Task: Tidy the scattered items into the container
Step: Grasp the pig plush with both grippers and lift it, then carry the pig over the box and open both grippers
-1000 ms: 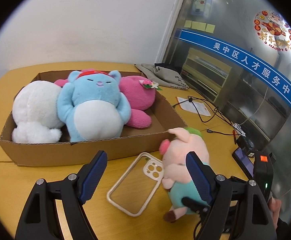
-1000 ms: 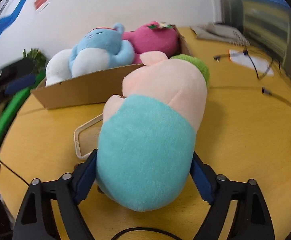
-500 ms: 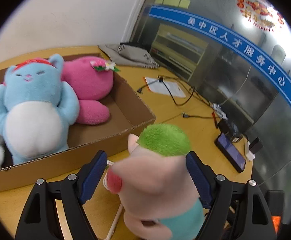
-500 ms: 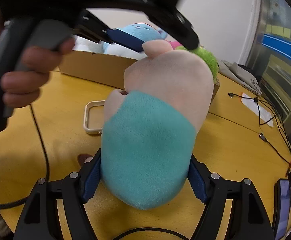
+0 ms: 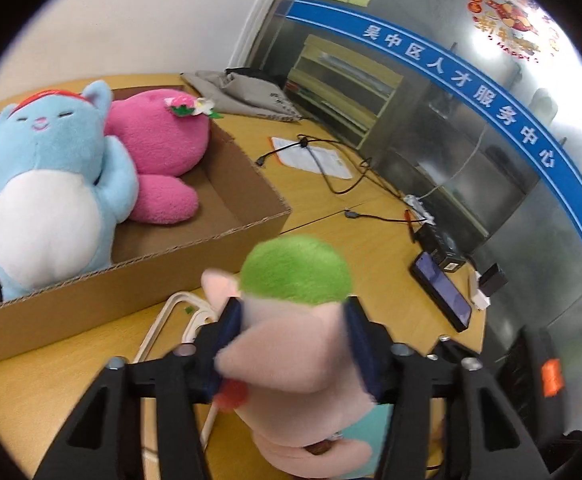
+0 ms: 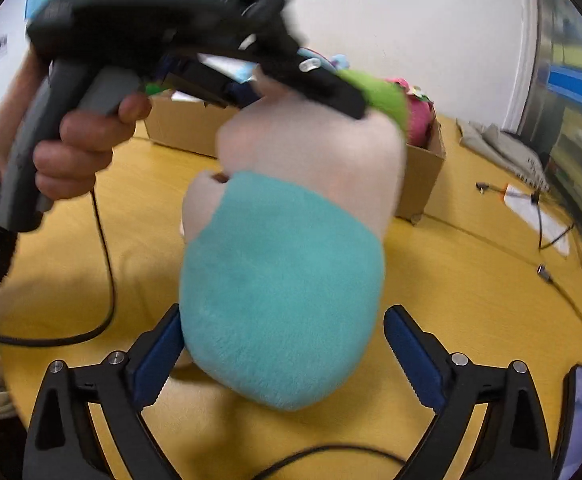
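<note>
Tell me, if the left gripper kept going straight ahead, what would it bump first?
Nothing new: the left gripper is already clamped on the pig plush. Beyond it, probably bare table right of the cardboard box; depth is unclear.

Left gripper [image 5: 294, 334]: black frame, blue pads, silver screws. Right gripper [image 6: 283, 354]: the same black frame, blue ribbed pads [image 6: 407, 360], silver screws. Bare-skinned hand [image 6: 77, 148], dark sleeve, grey handle, black cable.

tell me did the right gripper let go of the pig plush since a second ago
Yes. The right gripper fingers have spread: the right pad now stands clear of the pig plush. The left gripper has shut on its head, and the phone case shows beneath.
</note>
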Demonstrator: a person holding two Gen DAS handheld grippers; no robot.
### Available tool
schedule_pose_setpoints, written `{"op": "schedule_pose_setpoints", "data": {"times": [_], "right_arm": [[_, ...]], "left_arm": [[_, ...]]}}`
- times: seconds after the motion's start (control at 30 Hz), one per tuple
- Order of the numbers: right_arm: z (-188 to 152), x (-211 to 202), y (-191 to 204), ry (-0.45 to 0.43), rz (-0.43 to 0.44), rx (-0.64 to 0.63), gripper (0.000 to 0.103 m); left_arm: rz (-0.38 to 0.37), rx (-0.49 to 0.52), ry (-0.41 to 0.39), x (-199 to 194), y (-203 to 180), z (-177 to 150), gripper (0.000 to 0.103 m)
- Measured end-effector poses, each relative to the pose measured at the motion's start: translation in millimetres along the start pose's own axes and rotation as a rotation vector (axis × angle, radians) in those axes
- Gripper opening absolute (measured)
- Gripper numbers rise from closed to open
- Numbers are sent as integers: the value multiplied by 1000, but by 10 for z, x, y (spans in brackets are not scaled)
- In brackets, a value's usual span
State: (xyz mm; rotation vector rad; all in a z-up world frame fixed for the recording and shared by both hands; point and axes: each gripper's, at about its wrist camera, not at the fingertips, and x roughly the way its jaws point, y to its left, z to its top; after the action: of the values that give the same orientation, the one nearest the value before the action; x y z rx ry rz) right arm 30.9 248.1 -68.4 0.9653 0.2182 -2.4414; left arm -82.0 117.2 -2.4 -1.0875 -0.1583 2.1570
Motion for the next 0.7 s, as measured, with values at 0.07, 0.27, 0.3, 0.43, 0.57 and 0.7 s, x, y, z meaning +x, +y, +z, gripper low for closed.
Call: {"op": "schedule_pose_setpoints", "data": {"times": [0.07,0.27,0.3,0.43,0.57,0.7], "right_arm": [[39,-194,-134,-56,79,95,99],[82,85,-348,68,189,295,81],[71,149,-354,67,246,332,77],[106,176,-297,34,262,332,70],[186,171,-340,13,278,321,63],[208,188,-316,33,280,293,73]], "left_arm": [[-16,-9,2,8,15,-33,49],[-19,-35,28,113,67,-72,46],[-8,-39,29,114,79,-71,44],[-10,-63,25,36,152,-71,41],[-20,-66,13,-43,176,-71,40],[-27,-66,17,-59,194,-89,40]]}}
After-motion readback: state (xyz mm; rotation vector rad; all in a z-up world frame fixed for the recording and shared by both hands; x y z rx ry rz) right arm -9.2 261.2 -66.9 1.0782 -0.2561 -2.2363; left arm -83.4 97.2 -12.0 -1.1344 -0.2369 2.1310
